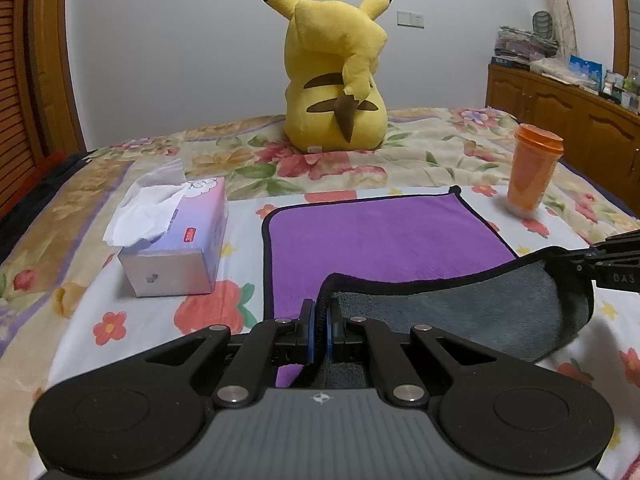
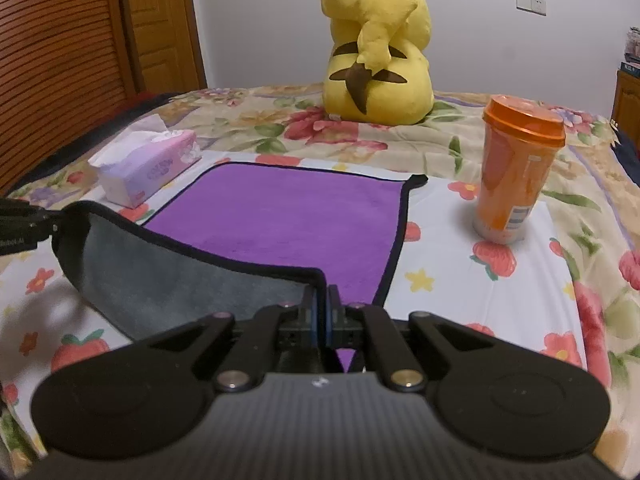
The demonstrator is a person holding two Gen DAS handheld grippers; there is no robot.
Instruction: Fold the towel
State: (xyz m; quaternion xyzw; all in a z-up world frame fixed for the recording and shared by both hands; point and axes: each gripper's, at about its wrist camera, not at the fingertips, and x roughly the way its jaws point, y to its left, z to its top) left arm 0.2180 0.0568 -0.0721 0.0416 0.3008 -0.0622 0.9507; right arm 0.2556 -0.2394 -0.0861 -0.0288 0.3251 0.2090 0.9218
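- On the flowered bedspread [image 1: 420, 152], a purple towel [image 1: 380, 232] with a black hem lies spread flat over its far half; the near edge is lifted clear of the bed, showing its grey underside [image 1: 460, 312].
- Left gripper [image 1: 320, 334]: jaws clenched on the near-left corner of the towel, hem pinched between the blue pads [image 1: 309, 336].
- Right gripper [image 2: 322, 320]: jaws likewise closed on the near-right corner, hem running up between the pads. From the left wrist view its fingers enter at the far right edge, holding that same raised corner.
- Raised edge sags in a shallow curve between the two grips. Judgement: holding both near corners keeps the edge in hand so it can be carried as one line.
- Far corners rest on the bed, the far-right one [image 2: 418, 179] slightly turned out. Judgement: the fold in half is started, not laid; the near edge would need to travel away over the purple face to meet the far hem.
- Tissue box [image 1: 176, 240], tissue poking out, sits just beside the towel's left edge, apart from it. Orange lidded cup [image 2: 516, 176] stands upright right of the towel, near the far-right corner.
- Yellow plush toy [image 1: 336, 72] sits well beyond the far hem, back turned.
- Judgement: the cup is the risk; a wide swing of the right corner could tip it. Soft pile cloth is likely to drape rather than hold a crease.
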